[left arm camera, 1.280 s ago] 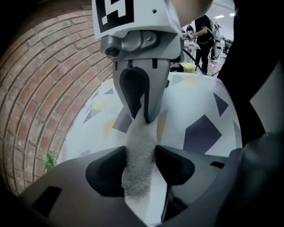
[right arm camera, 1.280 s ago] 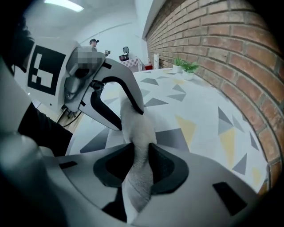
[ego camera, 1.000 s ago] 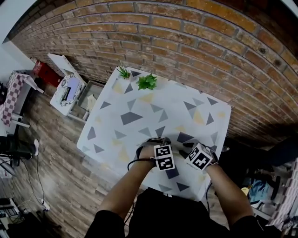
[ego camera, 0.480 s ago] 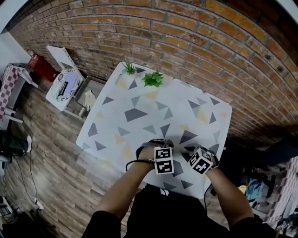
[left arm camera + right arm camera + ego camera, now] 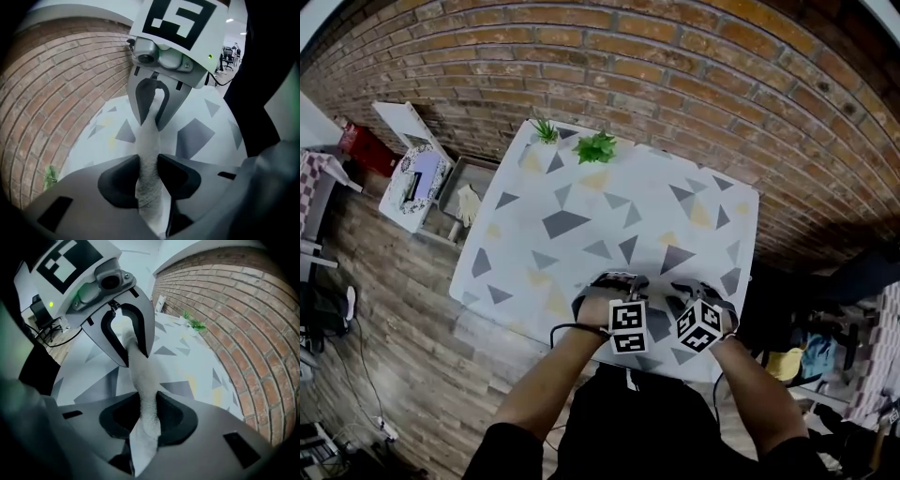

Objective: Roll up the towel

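Pinching the towel (image 5: 149, 140) taut between left hand-held gripper (image 5: 149, 172) and right hand-held gripper (image 5: 149, 417), both just closing onto it, over the table's (image 5: 609, 206) near edge. Seemingly early: no roll visible, rolling all left.

Most of the desk (image 5: 609, 216) lies open from the middle to the right edge. Two small plants (image 5: 596, 146) crowd its far left corner, and the brick wall (image 5: 675, 56) shuts off the far side. At the near edge the left tongs (image 5: 614, 281) and right tongs (image 5: 689, 291) have just been closing on the towel (image 5: 149, 154), which bridges their narrow gap.
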`<act>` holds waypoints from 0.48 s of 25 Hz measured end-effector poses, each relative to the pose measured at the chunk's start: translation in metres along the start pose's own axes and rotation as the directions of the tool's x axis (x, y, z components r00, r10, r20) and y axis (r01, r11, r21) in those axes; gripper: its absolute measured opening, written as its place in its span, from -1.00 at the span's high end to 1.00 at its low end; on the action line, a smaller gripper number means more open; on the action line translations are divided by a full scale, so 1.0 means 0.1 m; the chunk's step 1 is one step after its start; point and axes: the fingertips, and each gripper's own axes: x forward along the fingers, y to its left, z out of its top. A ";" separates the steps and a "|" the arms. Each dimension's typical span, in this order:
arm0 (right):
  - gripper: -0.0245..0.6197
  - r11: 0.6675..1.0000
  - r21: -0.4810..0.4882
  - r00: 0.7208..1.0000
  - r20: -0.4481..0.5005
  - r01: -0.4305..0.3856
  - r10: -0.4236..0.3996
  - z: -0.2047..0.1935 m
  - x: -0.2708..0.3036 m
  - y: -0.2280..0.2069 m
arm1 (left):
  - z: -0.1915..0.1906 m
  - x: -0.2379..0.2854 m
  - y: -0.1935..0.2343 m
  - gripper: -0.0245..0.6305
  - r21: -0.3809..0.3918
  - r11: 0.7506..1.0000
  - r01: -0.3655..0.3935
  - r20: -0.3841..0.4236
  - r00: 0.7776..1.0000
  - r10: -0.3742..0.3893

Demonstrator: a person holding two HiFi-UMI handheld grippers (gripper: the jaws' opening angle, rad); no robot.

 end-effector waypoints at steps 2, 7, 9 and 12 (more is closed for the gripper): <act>0.60 1.000 0.009 1.000 -0.007 -0.024 0.024 -0.05 0.02 0.13 | -0.03 0.02 -0.13 0.51 -0.029 0.999 0.031 0.002 1.000 -0.031; 0.60 0.978 0.056 0.980 -0.006 -0.198 0.199 -0.11 -0.03 0.41 | -0.05 -0.03 -0.38 0.53 -0.139 0.973 0.184 0.038 0.983 -0.181; 0.59 0.972 0.039 0.973 -0.001 -0.230 0.230 -0.11 -0.04 0.42 | -0.06 -0.04 -0.40 0.53 -0.142 0.967 0.212 0.044 0.977 -0.208; 0.47 0.977 -0.022 0.977 0.006 -0.212 0.212 -0.07 -0.09 0.41 | -0.07 -0.06 -0.39 0.41 -0.122 0.971 0.205 0.013 0.979 -0.205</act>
